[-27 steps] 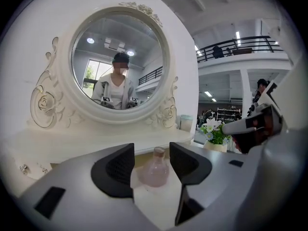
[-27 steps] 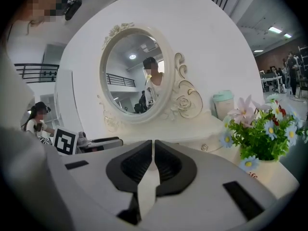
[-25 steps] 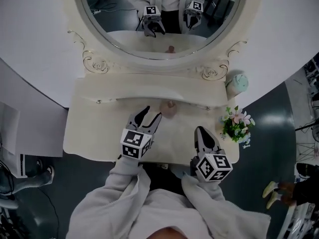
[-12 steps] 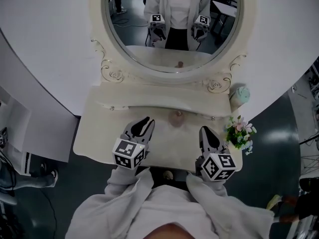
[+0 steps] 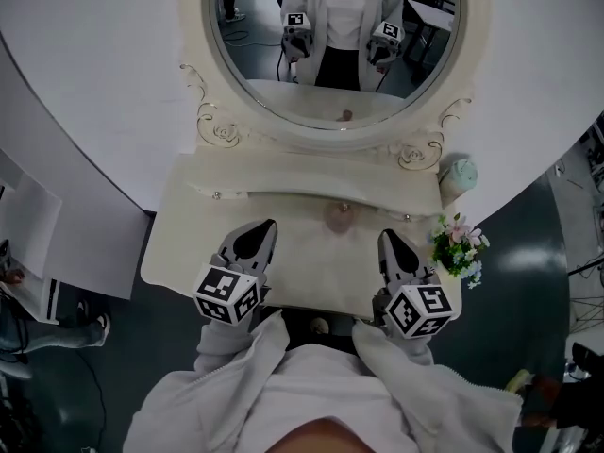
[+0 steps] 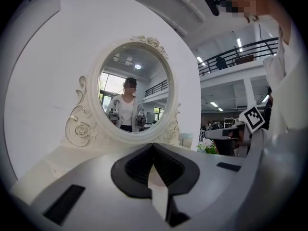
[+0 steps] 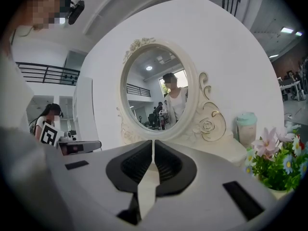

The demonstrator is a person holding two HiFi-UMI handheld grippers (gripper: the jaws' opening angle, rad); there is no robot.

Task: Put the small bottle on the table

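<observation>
Small bottle (image 5: pixel 337 217): placed on the dressing table (image 5: pixel 316 276) near its back edge, mid-width, ahead of and between both grippers, apart from each.
Left gripper (image 5: pixel 263 228): jaws just closed together, nothing held.
Right gripper (image 5: pixel 385 240): jaws shut, empty.
Bare tabletop is left towards the front edge.
Flowers (image 5: pixel 460 243) are set at the right edge.

Seen from your head, the mirror (image 5: pixel 335 55) is cut off by the top edge. The small bottle (image 5: pixel 338 217) on the table (image 5: pixel 184 243) is too small to show its cap or label. In your 2 gripper views, the left gripper (image 6: pixel 153 146) and right gripper (image 7: pixel 153 142) block the tabletop with their own grey bodies, hiding the bottle.
</observation>
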